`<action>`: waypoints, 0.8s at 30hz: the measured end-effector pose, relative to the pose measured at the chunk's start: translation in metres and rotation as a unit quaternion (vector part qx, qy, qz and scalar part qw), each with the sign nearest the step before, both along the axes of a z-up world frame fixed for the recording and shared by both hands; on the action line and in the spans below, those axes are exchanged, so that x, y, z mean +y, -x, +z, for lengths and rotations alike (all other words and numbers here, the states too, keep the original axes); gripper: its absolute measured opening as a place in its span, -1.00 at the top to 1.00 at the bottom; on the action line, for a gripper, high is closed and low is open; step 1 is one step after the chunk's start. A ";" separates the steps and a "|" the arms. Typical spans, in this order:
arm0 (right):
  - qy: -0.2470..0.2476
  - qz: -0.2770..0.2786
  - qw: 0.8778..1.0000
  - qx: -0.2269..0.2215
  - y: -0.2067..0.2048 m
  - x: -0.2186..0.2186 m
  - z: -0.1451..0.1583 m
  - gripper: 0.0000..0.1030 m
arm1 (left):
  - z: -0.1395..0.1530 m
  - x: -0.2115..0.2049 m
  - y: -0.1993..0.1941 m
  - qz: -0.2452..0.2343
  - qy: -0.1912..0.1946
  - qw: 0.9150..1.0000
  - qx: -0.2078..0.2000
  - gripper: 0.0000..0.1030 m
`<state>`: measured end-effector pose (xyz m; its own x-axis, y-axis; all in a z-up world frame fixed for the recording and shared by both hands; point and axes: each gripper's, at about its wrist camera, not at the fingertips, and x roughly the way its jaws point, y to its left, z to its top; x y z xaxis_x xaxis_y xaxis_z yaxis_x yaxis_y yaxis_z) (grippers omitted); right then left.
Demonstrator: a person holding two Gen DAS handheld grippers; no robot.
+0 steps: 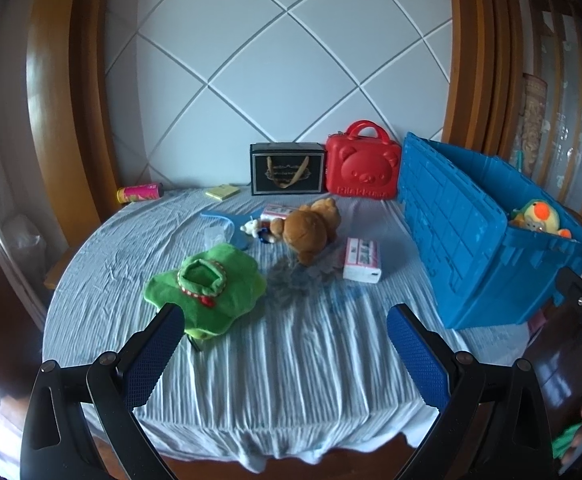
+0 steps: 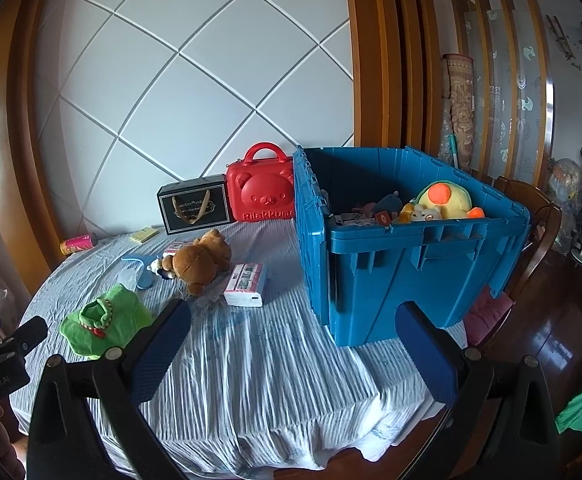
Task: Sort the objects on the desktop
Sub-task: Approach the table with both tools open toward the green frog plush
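Observation:
A green plush hat (image 1: 207, 290) (image 2: 105, 322) lies on the striped cloth near the front left. Behind it lie a brown teddy bear (image 1: 311, 230) (image 2: 201, 266), a white and pink box (image 1: 362, 260) (image 2: 246, 284), a small white toy (image 1: 251, 227) and a grey furry patch (image 1: 291, 280). A big blue crate (image 1: 479, 240) (image 2: 403, 256) on the right holds a yellow plush (image 2: 443, 200) and other toys. My left gripper (image 1: 285, 320) is open and empty over the table's front, just right of the hat. My right gripper (image 2: 293, 320) is open and empty in front of the crate.
At the back stand a black gift box (image 1: 287, 168) (image 2: 195, 208) and a red bear case (image 1: 363, 168) (image 2: 261, 192). A pink can (image 1: 139, 193) (image 2: 78, 244), a yellow notepad (image 1: 222, 192) and a blue clear item (image 1: 223, 232) lie at the left. A wooden chair (image 2: 531, 216) stands right of the crate.

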<state>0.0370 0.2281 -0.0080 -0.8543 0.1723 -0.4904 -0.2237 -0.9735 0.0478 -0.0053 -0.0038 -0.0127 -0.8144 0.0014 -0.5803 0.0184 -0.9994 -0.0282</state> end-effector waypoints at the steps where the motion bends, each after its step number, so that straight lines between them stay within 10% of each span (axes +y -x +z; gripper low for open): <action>1: 0.001 0.001 1.000 0.000 0.001 0.001 0.001 -1.00 | 0.000 -0.001 0.000 0.001 0.000 1.000 0.000 -0.99; 24: 0.004 0.029 1.000 0.006 0.006 0.013 0.007 -1.00 | 0.001 -0.009 -0.007 0.025 0.001 1.000 0.003 -0.99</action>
<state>0.0307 0.2413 -0.0008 -0.8688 0.1194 -0.4806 -0.1669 -0.9843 0.0571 0.0013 -0.0126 -0.0120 -0.8163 -0.0411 -0.5761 0.0689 -0.9973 -0.0264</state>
